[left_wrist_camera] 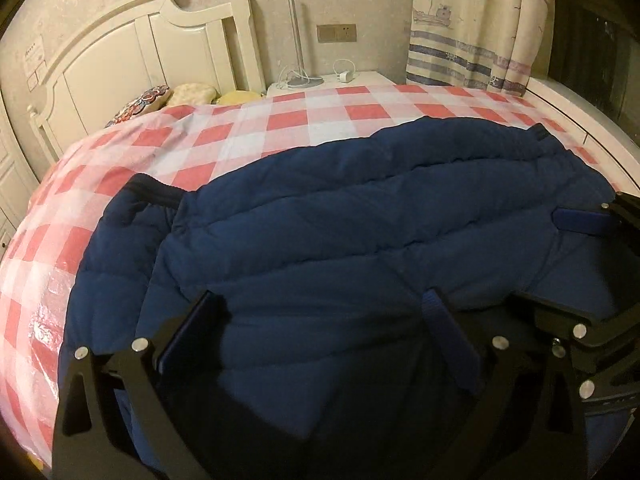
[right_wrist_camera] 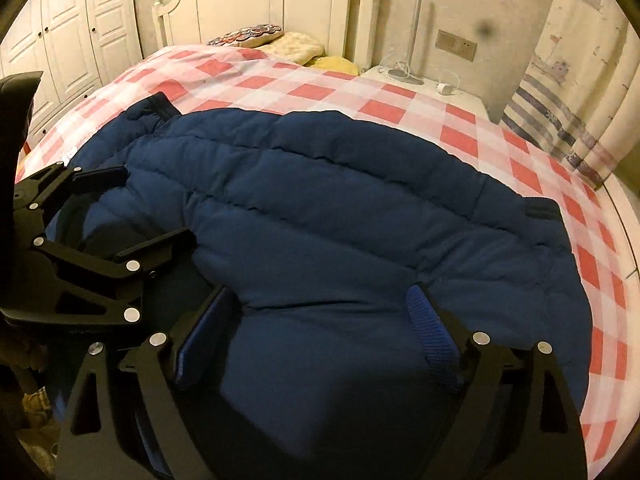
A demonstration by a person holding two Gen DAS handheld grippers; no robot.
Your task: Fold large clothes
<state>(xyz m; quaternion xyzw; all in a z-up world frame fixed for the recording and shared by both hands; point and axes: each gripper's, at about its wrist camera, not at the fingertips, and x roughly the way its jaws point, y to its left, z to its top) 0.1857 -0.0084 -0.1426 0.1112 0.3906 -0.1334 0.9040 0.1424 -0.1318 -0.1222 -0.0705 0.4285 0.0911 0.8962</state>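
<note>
The left gripper [left_wrist_camera: 320, 312] and the right gripper [right_wrist_camera: 324, 304] hover side by side over the near edge of the navy quilted puffer jacket [left_wrist_camera: 360, 216], jaws spread wide, nothing pinched between the blue pads. The jacket lies flat across the red-and-white checked bedspread [left_wrist_camera: 256, 128]. Beyond, three cushions [left_wrist_camera: 192, 94] rest against the cream wooden headboard [left_wrist_camera: 132, 48], beside a white nightstand [left_wrist_camera: 360, 78].

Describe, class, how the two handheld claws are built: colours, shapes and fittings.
Both the left claw and the right claw share one design: flat matte-black linkage plates with triangular cut-outs, joined by round silver rivets. Each ends in two fingers faced with ribbed blue pads. No cables or sleeves show.
</note>
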